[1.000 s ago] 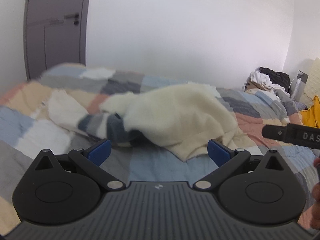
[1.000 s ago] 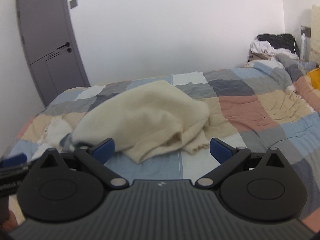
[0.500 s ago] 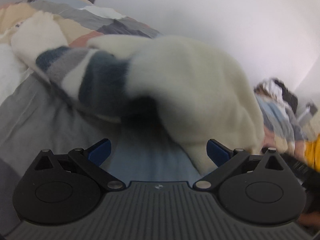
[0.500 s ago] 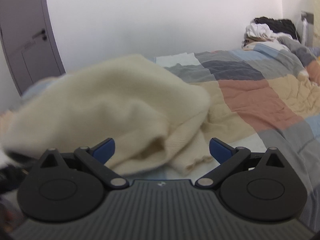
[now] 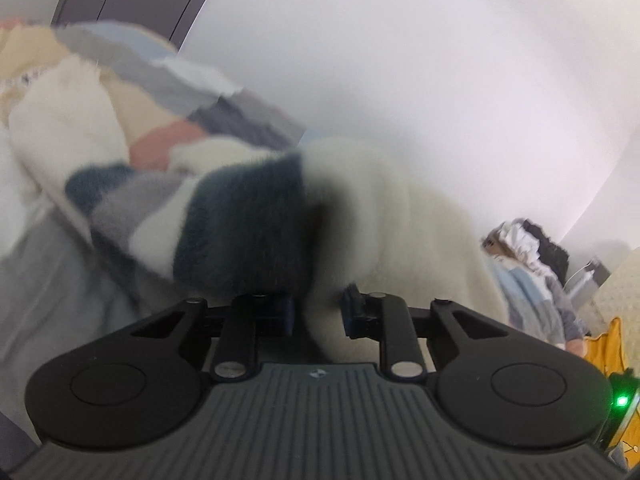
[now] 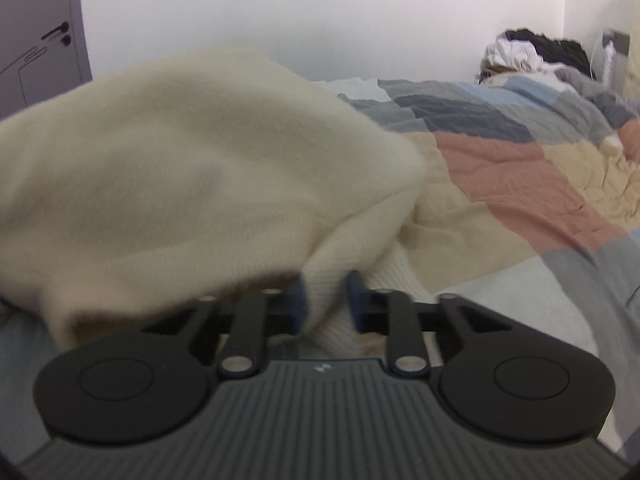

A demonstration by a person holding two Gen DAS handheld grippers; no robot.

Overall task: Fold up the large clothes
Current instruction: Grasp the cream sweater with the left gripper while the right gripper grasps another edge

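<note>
A cream fleece sweater (image 6: 168, 184) with navy and grey striped sleeves (image 5: 240, 228) lies bunched on the patchwork bed. In the left wrist view my left gripper (image 5: 318, 314) has its jaws closing, and cream fabric next to the navy stripe sits pinched between the blue pads. In the right wrist view my right gripper (image 6: 326, 300) is closing too, its pads (image 6: 356, 300) pressing a ribbed cream hem. Both views are blurred close to the cloth.
The patchwork quilt (image 6: 520, 184) in grey, blue, salmon and beige covers the bed. A heap of dark and white clothes (image 6: 528, 52) lies at the far right corner. A grey door (image 6: 36, 40) stands at the left. Something yellow (image 5: 612, 348) lies at the right edge.
Both grippers came down and forward onto the sweater from above the bed. Their jaws went from wide open to closed on its fabric. The left gripper also rolled.
</note>
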